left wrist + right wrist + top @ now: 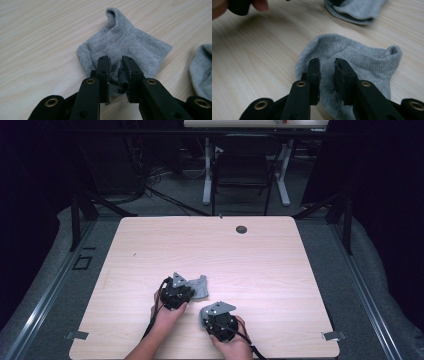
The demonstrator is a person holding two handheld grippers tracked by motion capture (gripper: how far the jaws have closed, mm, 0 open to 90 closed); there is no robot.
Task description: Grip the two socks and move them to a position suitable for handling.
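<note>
Two small grey ankle socks lie near the front of the light wooden table (210,250). In the left gripper view, my left gripper (115,67) is shut on a bunched fold of one grey sock (125,42), whose ribbed cuff points away. In the high view that sock (201,287) sticks out to the right of the left gripper (176,293). My right gripper (327,71) has a raised fold of the second grey sock (364,60) pinched between its jaws. From above, the right gripper (219,320) covers that sock. The two socks lie close together but apart.
A round cable hole (241,229) sits near the table's far edge. Metal brackets (334,335) mark the front corners. Beyond the table stand a dark chair (243,175) and white desk legs (206,170) on a grey floor.
</note>
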